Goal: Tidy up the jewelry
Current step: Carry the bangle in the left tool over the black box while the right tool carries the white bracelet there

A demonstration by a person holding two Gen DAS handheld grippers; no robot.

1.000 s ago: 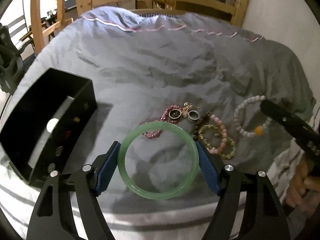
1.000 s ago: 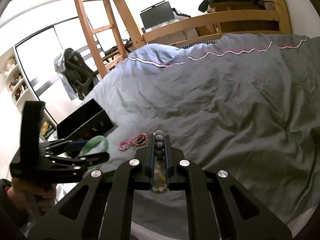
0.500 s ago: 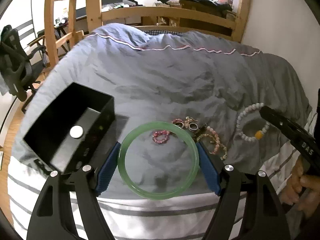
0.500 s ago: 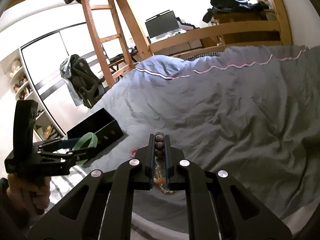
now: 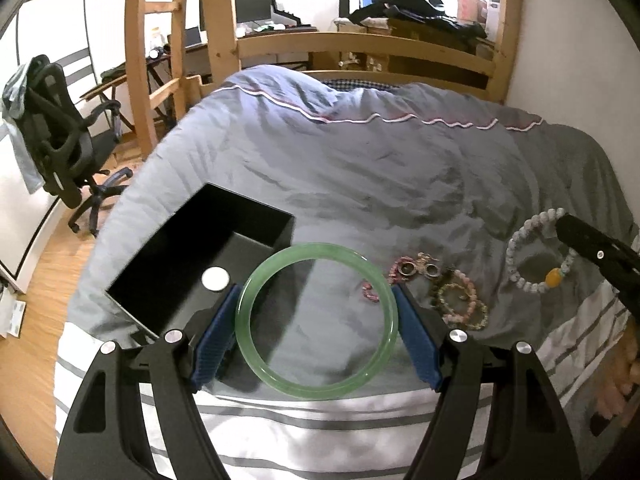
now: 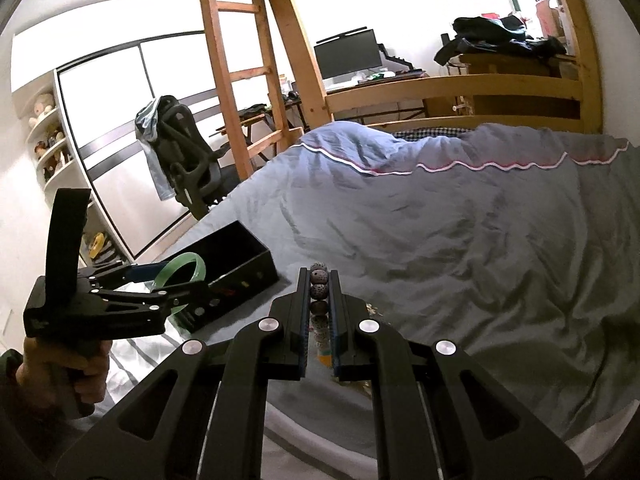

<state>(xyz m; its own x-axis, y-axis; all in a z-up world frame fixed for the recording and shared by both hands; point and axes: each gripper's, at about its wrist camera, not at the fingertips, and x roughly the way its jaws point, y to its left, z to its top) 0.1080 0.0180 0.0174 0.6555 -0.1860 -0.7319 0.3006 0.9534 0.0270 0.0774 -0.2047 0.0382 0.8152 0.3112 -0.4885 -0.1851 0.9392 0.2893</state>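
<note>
Box: black open box [image 5: 224,240] on the grey duvet [image 5: 400,168], at the left of the left wrist view, near the bed's foot; a pale round disc [image 5: 215,279] lies on its floor.
Left gripper: left gripper [image 5: 316,332] grasps the green bangle [image 5: 318,390] across its width, blue pads [image 5: 214,334] pressing on either side of the ring, which is lifted clear of the bed.
Key relation: the box lies just left of and slightly beyond the bangle; the ring's left edge already overlaps the box's near right corner in view. The left hand [image 6: 86,364] is the nearer one to the box.
Loose pile: pink beads, two rings [image 5: 420,269] and gold-and-pink bracelets [image 5: 460,304] lie on the duvet right of the bangle.
Right gripper: right gripper [image 6: 320,276] is clenched on a pale bead bracelet [image 5: 528,256] with one amber bead [image 5: 552,276], which hangs from its tip at the far right, well apart from the box.
Judgement: the bangle probably goes in first; the bracelet has to cross over the pile.
Writing: none readable; coloured marks on the box's side are too small to make out.
</note>
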